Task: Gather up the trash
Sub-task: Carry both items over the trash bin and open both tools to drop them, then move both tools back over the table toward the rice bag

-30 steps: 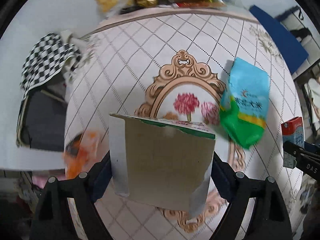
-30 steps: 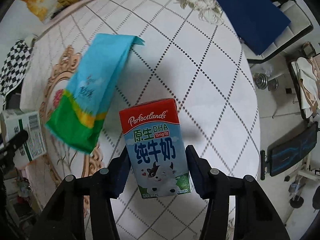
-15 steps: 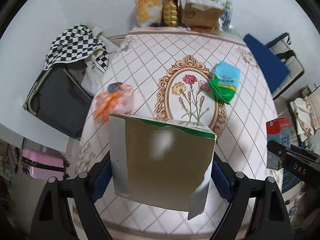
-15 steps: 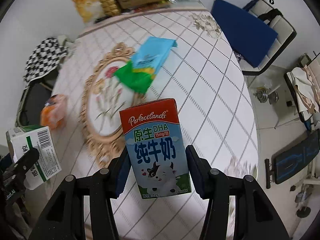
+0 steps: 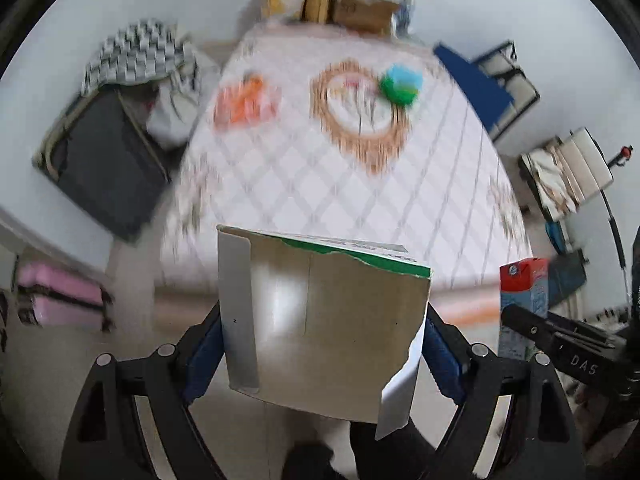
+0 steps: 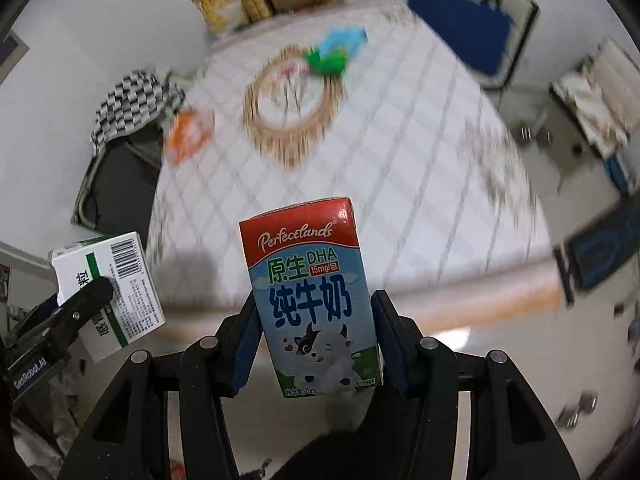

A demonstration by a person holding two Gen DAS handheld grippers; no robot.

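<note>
Our tabletop (image 5: 360,208) now lies well ahead of both claws and looks smaller and blurred; a second ago it filled each view, and half a second ago its near edge had only just come into sight. We have pulled both claws back past that edge, and bare floor shows under them.

On the tabletop the blue-green bag (image 5: 401,83) sits far ahead of the left claw and a little to its right; a second ago it lay close by that claw. In the right view the bag (image 6: 336,54) is far ahead, almost in line with the claw. The orange wrapper (image 5: 244,100) lies far ahead and to the left of the left claw, and the same wrapper (image 6: 188,136) is ahead-left of the right claw; both views blur it.

Our left claw (image 5: 324,344) still pinches the torn box (image 5: 324,320) between its blue pads, brown inner face toward the camera, just as before. From the right view the box (image 6: 108,292) hangs to the left of the right claw, barcode showing.

Our right claw (image 6: 316,344) still clamps the milk carton (image 6: 312,300) upright between its pads, unchanged in the grip. From the left view the carton (image 5: 522,304) stands to the right of the left claw.
</note>
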